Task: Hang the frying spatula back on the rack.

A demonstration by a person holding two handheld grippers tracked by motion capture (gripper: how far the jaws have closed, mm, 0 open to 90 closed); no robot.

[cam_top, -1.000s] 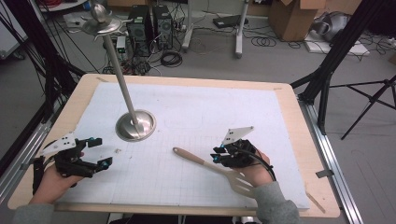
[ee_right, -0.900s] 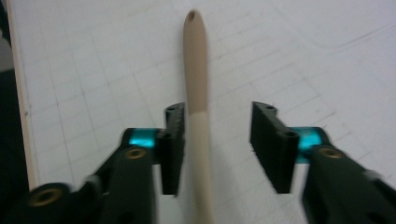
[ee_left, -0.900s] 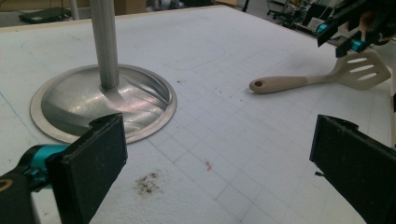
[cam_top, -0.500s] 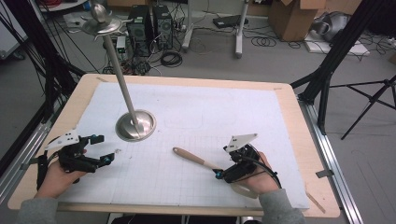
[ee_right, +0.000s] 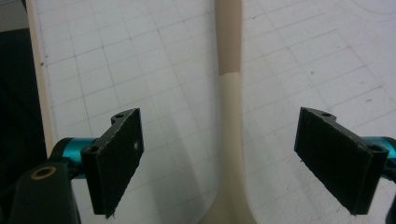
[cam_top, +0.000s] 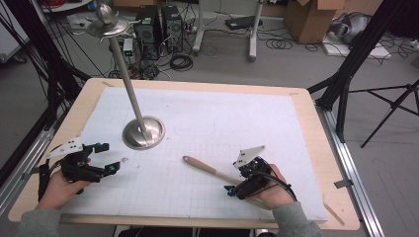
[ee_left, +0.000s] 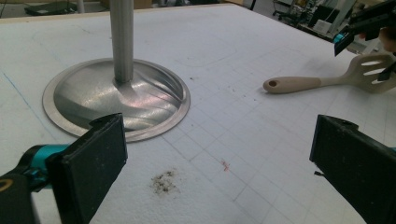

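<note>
The spatula (cam_top: 212,170) lies flat on the white gridded mat (cam_top: 237,118) that covers the wooden counter (cam_top: 341,187), near the front edge and right of the middle. Its pale wooden handle points away toward the left, and its slotted head lies under the right gripper (cam_top: 236,190). In the right gripper view the neck of the spatula (ee_right: 229,116) runs straight up between the two black jaws, which stand wide apart on either side of it with clear mat showing between each pad and the neck; they have just been opening, and neither pad touches it. The right hand (cam_top: 269,190) holds this gripper low over the mat.

The left gripper (cam_top: 106,158) sits near the front left of the counter, held by the left hand (cam_top: 62,180), pointing toward the right. Its jaws are also wide apart with nothing between them. In the left gripper view they frame bare mat with a small dark smudge (ee_left: 163,182), and beyond them the round metal base (ee_left: 116,98) of a stand with its upright pole (ee_left: 122,39). The spatula (ee_left: 322,81) shows farther off at the right in that view, well apart from the base
</note>
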